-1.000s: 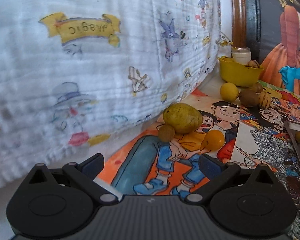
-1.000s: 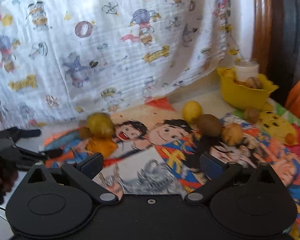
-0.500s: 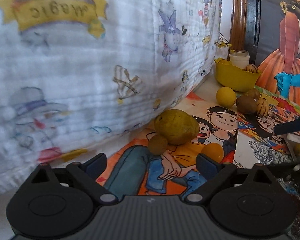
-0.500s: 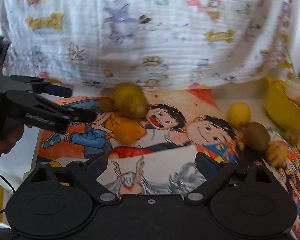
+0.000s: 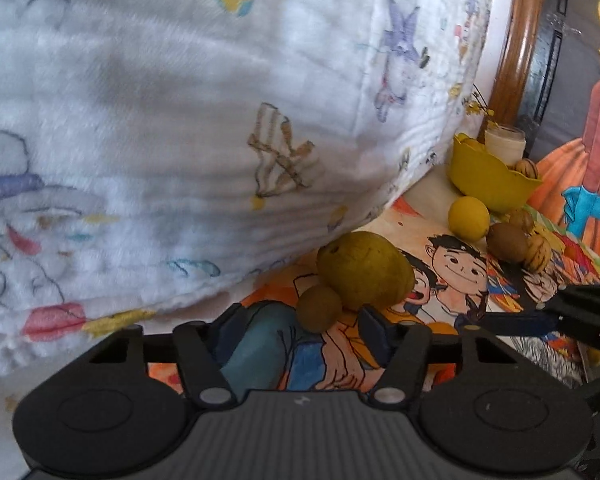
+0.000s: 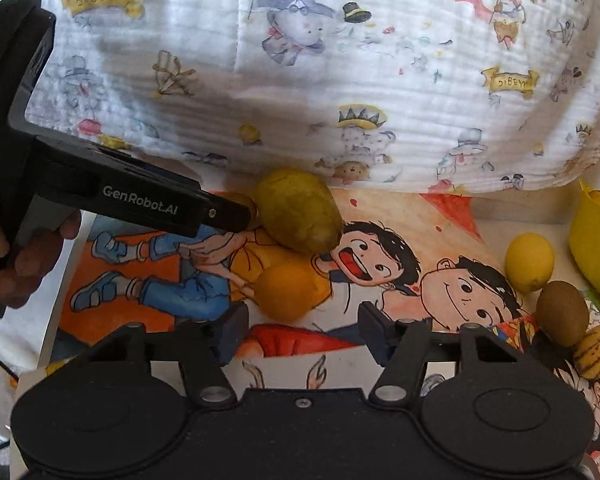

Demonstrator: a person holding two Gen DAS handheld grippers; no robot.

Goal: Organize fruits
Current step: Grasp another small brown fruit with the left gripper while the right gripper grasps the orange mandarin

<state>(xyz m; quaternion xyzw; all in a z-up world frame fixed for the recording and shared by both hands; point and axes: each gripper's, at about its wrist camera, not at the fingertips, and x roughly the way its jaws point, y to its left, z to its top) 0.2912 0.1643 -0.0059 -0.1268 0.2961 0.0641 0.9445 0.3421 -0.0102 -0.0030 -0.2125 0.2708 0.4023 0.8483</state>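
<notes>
Reaching for two fruits at once, I needed each hand-held gripper centred on its own target before squeezing, and clear of the neighbours.

My left hand-held gripper (image 5: pixel 306 326) had its jaws just closing, about half spread. The small brown fruit (image 5: pixel 319 307) sat between the tips, touching the big green-yellow fruit (image 5: pixel 365 270) behind it. Whether the pads already pressed it I couldn't tell; nothing looked lifted. Best to clamp the brown one low and pull it away from the big fruit so that one didn't roll.

My right hand-held gripper (image 6: pixel 298 330) was also closing, jaws still apart, with the orange fruit (image 6: pixel 290 290) just beyond the tips, not pinched. It needed to go further in before shutting.

The yellow bowl (image 5: pixel 488 182) sat far right on the cartoon-print surface (image 6: pixel 420 216), likely the drop spot, with a lemon (image 6: pixel 529 262) and brown fruits near it.
</notes>
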